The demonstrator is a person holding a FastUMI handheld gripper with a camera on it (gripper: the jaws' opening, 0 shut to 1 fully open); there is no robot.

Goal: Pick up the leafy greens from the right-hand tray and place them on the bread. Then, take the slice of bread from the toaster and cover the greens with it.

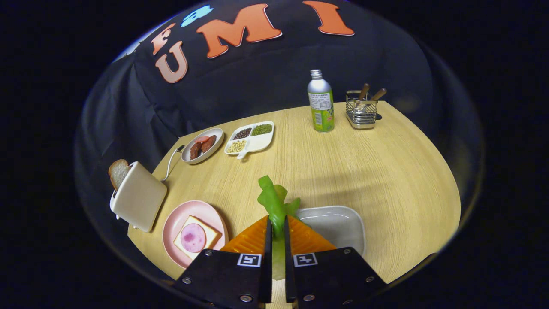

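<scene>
My gripper (pixel 277 223) is shut on the leafy greens (pixel 274 199), whose green leaf sticks up from between the fingers above the table. Just right of the fingers lies the white tray (pixel 343 223), bare inside. Left of the fingers sits a pink plate (pixel 176 223) with a slice of bread (pixel 211 235) topped by a round piece of ham (pixel 193 237). Further left stands a white toaster (pixel 139 196) with a second bread slice (pixel 117 171) poking out of its slot.
Beyond the fingers are an oval dish of sausages (pixel 202 145), a divided white dish of beans (pixel 251 138), a green bottle (pixel 321 103) and a wire basket with utensils (pixel 361 110). The toaster's cord (pixel 170 161) runs toward the table's far-left edge.
</scene>
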